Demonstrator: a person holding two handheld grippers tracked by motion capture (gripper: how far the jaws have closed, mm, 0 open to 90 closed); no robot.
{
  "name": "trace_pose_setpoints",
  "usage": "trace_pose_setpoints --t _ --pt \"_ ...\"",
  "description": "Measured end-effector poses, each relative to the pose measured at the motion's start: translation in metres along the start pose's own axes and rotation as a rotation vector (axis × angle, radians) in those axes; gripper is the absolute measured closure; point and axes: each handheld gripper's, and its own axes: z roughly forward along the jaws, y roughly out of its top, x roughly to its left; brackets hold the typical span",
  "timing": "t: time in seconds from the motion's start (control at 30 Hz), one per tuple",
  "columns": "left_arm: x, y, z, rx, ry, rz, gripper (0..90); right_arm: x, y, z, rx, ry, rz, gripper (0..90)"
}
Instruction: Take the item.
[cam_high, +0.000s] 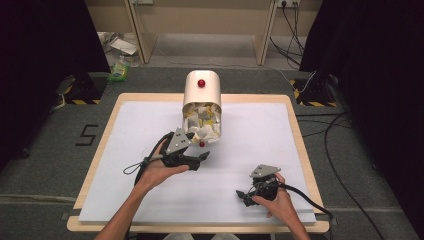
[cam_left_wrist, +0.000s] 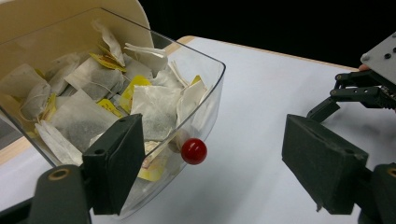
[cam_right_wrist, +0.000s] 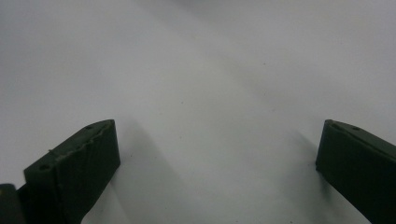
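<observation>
A cream box (cam_high: 202, 90) with a red knob on top lies at the back middle of the white table (cam_high: 260, 135). Its clear drawer (cam_high: 202, 122) is pulled out toward me and holds several tea bags (cam_left_wrist: 93, 102). A small red knob (cam_left_wrist: 194, 151) sits on the drawer's front wall. My left gripper (cam_high: 198, 148) is open at that front, one jaw on each side of the knob, not touching it. Its left pad (cam_left_wrist: 116, 163) is close to the clear wall (cam_left_wrist: 205, 107). My right gripper (cam_high: 244, 196) is open at the front right, low over the bare sheet (cam_right_wrist: 210, 70), holding nothing.
The table's wooden rim (cam_high: 299, 135) frames the white sheet. Cables (cam_high: 335, 165) run over the grey floor on the right. A green bottle (cam_high: 118, 70) and a taped figure 5 (cam_high: 86, 134) are on the floor at the left. Black curtains close both sides.
</observation>
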Motion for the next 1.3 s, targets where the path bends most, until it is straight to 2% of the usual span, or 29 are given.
trace_pose_setpoints --t 0.17,0.53,0.7,0.77,0.83,0.97,1.0,1.03,1.07,1.1,1.3 --pt "-0.001 -0.001 -0.001 0.005 -0.008 -0.004 20.7 0.000 0.000 0.000 0.000 0.000 -0.001 0.2" --pt "0.004 0.003 -0.003 0.001 -0.040 -0.052 21.2 0.000 0.000 0.000 0.000 0.000 0.000 0.2" --pt "0.011 0.014 -0.007 -0.018 -0.032 -0.058 21.4 0.000 0.000 0.000 0.000 0.001 0.001 0.2" --pt "0.014 0.021 -0.008 -0.026 -0.021 -0.065 22.3 0.000 0.000 0.000 0.000 0.001 0.001 0.2" --pt "0.023 0.031 -0.007 -0.031 0.008 -0.093 24.6 0.000 0.000 0.000 -0.001 0.001 -0.001 0.2" --pt "0.032 0.039 0.001 0.001 0.034 -0.123 31.4 0.000 0.000 0.000 -0.001 0.000 0.001 0.3" --pt "0.035 0.041 0.007 0.029 0.041 -0.127 35.8 0.000 0.000 0.000 -0.002 0.001 0.001 0.2" --pt "0.035 0.041 0.007 0.029 0.041 -0.127 37.1 0.000 0.000 0.000 -0.002 0.001 0.001 0.2" --pt "0.037 0.041 0.012 0.053 0.047 -0.137 37.1 0.000 0.000 0.000 -0.002 0.001 0.002 0.2" --pt "0.040 0.040 0.018 0.078 0.057 -0.146 40.8 0.000 0.000 0.000 -0.002 0.001 0.002 0.3" --pt "0.043 0.040 0.033 0.111 0.075 -0.183 46.7 0.000 0.000 0.000 -0.002 0.001 -0.001 0.2"
